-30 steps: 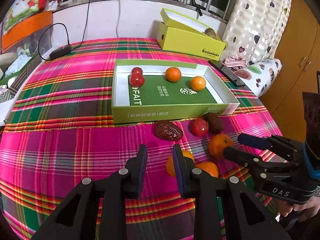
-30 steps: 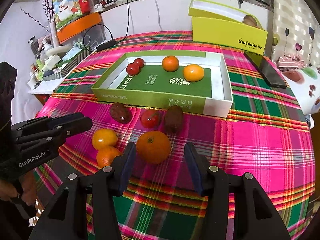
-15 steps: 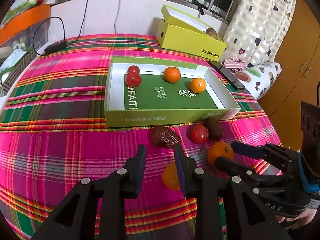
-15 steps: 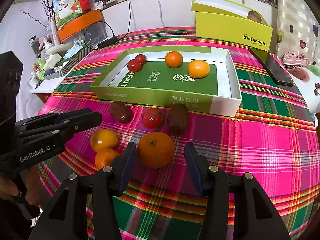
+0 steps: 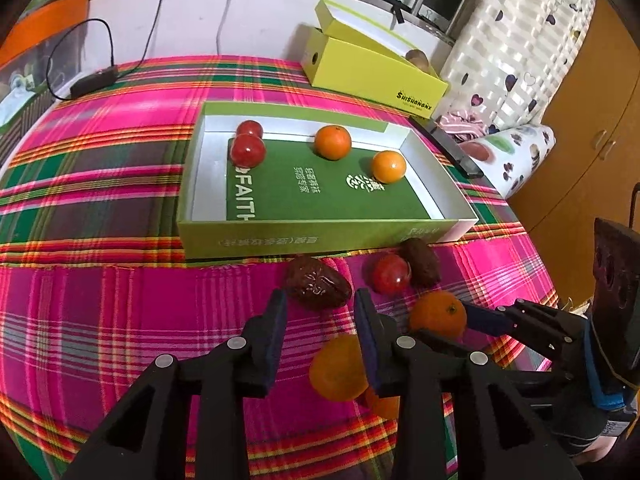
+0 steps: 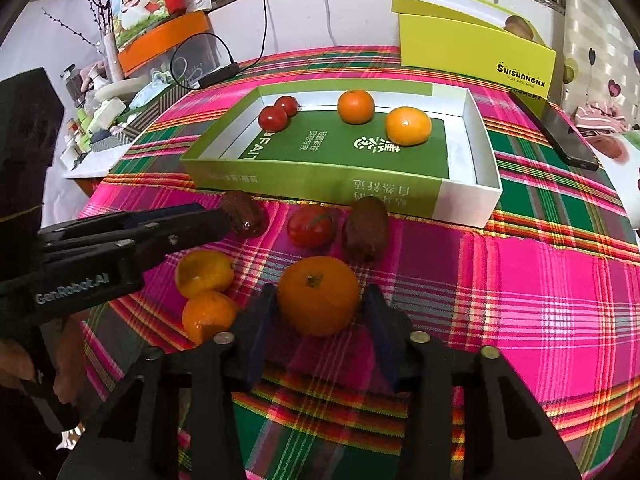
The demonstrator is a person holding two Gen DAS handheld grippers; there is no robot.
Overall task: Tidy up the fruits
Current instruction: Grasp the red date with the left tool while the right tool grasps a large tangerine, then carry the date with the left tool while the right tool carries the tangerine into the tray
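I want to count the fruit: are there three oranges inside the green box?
No, the green box holds only two oranges beside two red fruits.

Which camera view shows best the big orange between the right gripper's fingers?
The right wrist view: the big orange sits whole between the closing fingers. The left wrist view shows this orange smaller, partly hidden behind the right gripper.

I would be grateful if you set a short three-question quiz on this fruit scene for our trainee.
1. How many fruits lie inside the green tray?
2. True or false: a brown kiwi lies on the plaid cloth, outside the tray.
3. What is the right gripper gripping?

Key:
1. Four.
2. True.
3. The large orange; the jaws have just been closing, with it between them.
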